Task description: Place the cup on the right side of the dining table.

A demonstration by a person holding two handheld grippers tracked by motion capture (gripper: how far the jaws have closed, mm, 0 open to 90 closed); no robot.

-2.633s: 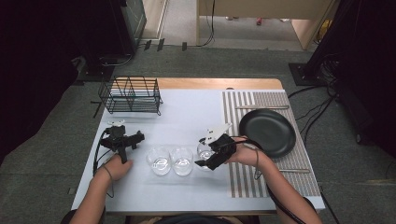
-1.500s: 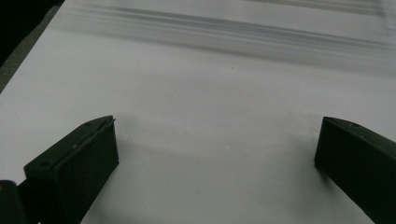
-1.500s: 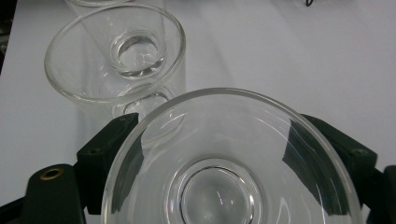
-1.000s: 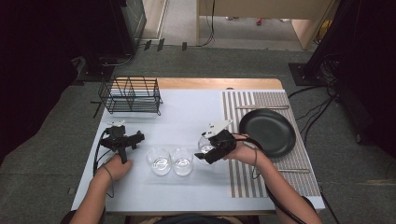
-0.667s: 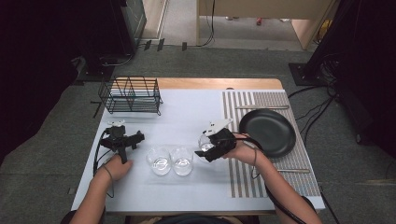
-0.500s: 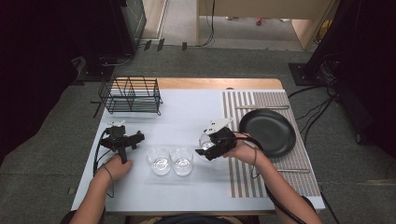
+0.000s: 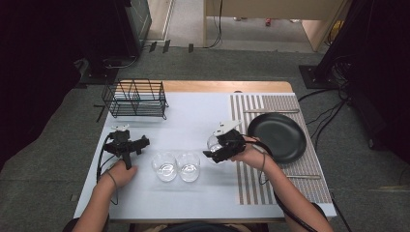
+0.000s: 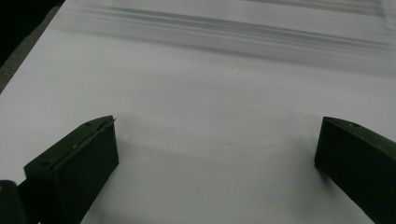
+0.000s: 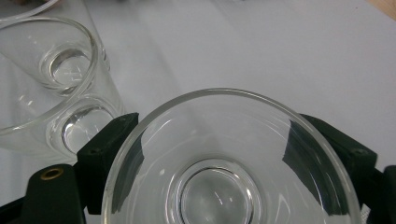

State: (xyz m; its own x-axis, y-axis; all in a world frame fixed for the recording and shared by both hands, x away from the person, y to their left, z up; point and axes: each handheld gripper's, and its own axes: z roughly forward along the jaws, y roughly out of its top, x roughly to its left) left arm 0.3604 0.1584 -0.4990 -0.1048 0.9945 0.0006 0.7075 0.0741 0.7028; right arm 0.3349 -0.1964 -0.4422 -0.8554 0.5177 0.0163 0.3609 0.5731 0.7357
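Glass [image 7: 213,143] is sitting higher than earlier, right gripper [image 7: 216,151] clenching it, half hiding it; left gripper [image 7: 126,146] released; no readable writing.

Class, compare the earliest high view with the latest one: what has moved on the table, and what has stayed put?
The right tongs, shut on a clear glass, have carried it up and away from the two glasses it stood beside, toward the black plate. The left tongs, jaws open over bare table, the wire rack and the two remaining glasses stayed as they were.
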